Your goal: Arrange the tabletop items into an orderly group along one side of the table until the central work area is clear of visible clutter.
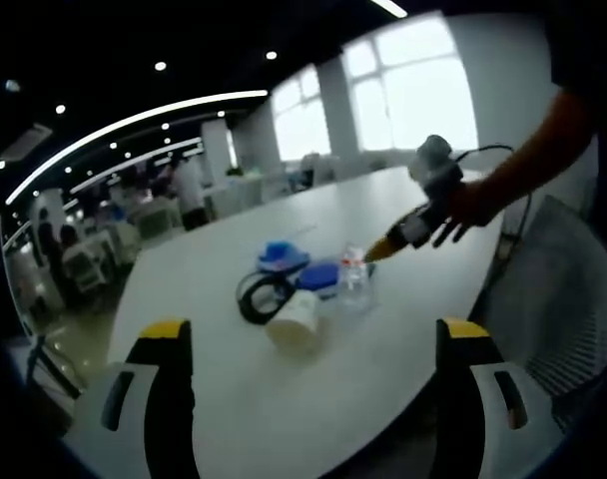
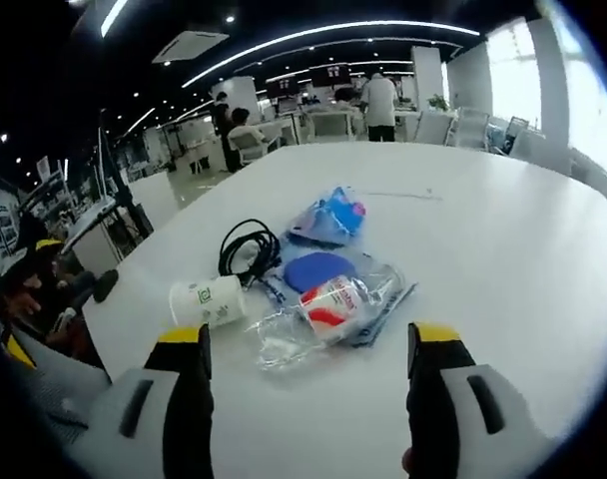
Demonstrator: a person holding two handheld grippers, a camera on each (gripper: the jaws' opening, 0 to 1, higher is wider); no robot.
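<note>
A small cluster lies on the white table point(image 1: 383, 200): a white paper cup point(image 1: 296, 317) on its side, a coiled black cable point(image 1: 261, 294), a blue round lid point(image 1: 318, 276), a blue packet point(image 1: 282, 255) and a clear bottle point(image 1: 355, 274). My left gripper point(image 1: 315, 331) is open, short of the cup. A hand point(image 1: 463, 205) holds my right gripper point(image 1: 383, 249) beside the bottle. In the right gripper view my right gripper point(image 2: 308, 337) is open just before the red-labelled bottle point(image 2: 333, 304), with the cup point(image 2: 209, 301), cable point(image 2: 249, 247), lid point(image 2: 318, 269) and packet point(image 2: 328, 218) around it.
The table point(image 2: 503, 230) stretches bare beyond the cluster. A mesh chair point(image 1: 573, 289) stands at the table's edge. Desks, chairs and people point(image 2: 381, 100) fill the office behind. Crumpled clear plastic point(image 2: 279, 349) lies by the bottle.
</note>
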